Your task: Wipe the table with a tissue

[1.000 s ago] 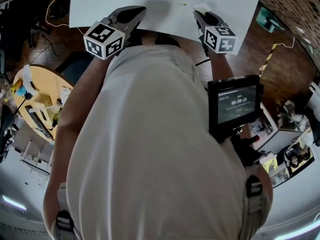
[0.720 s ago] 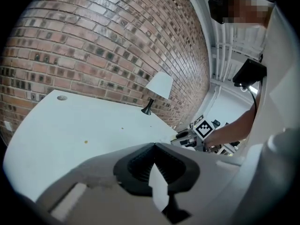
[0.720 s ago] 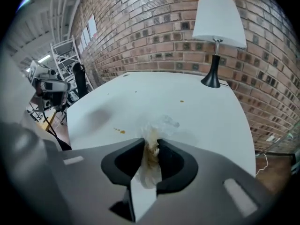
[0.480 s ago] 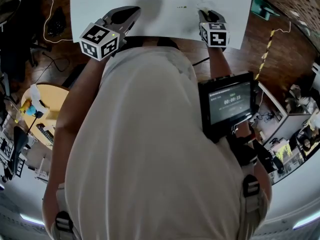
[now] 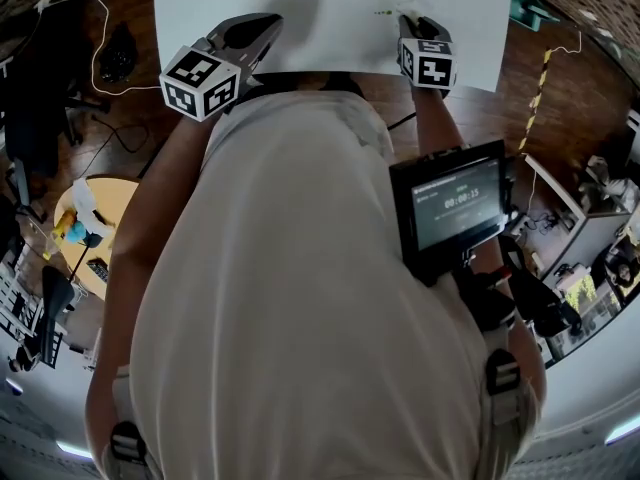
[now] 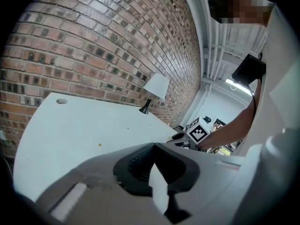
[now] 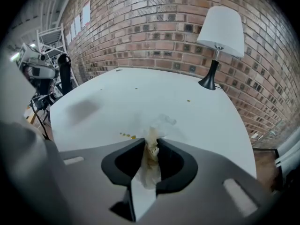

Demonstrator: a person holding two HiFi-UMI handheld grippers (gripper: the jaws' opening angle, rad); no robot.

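Scene, largest item first.

Table [image 5: 340,38]: white top, bare over most of its surface. It lies ahead of the person, whose pale-shirted torso [image 5: 300,268] fills the middle of the head view.

Brick wall [image 7: 154,32]: runs along the far edge of the table.

Screen unit [image 5: 455,208]: dark, lit, mounted at the person's right side.

Lamp [image 7: 219,36]: white shade on a dark stem, upright on the table's far right corner, close to the wall.

Left gripper [image 6: 153,146]: held above the near left part of the table, apart from the work. Jaws pressed together at the tips, nothing between them.

Right gripper [image 7: 150,142]: tilted down over the near right part of the table. Jaws pinching the tissue.

Tissue [image 7: 151,161]: crumpled, white with a brownish stain. Its body is clamped between the two pads, and a loose end sticks out beyond the tips toward the tabletop. Contact with the surface cannot be confirmed.

Spots [image 7: 126,135]: a short row of small yellow-brown marks on the table, just left of the tissue's loose end
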